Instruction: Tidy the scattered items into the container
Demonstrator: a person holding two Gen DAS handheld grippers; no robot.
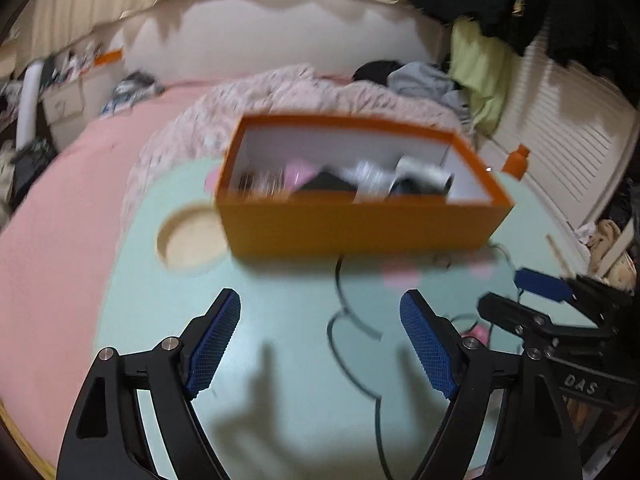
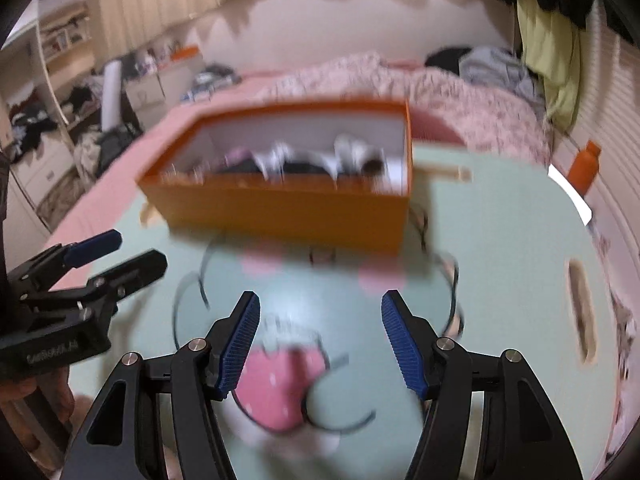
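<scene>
An orange box (image 1: 360, 228) with a white inside stands on a mint-green lap table (image 1: 280, 360) on the bed. Several blurred items lie in it: black, white and pink things (image 1: 352, 182). In the left wrist view my left gripper (image 1: 320, 320) hovers in front of the box, open, nothing between its blue pads. My right gripper (image 2: 320, 320) also hangs open before the box (image 2: 288, 216), above the cartoon face printed on the table (image 2: 500, 240). Each gripper shows in the other's view: the right gripper (image 1: 516, 292) at the right edge, the left gripper (image 2: 128, 252) at the left edge.
The table has a round cup recess (image 1: 192, 240) left of the box and a slot handle (image 2: 580, 312) on its right side. An orange bottle (image 1: 518, 162) stands at the far right. A rumpled floral quilt (image 1: 304, 96) and clothes (image 1: 420, 76) lie behind on the pink bed.
</scene>
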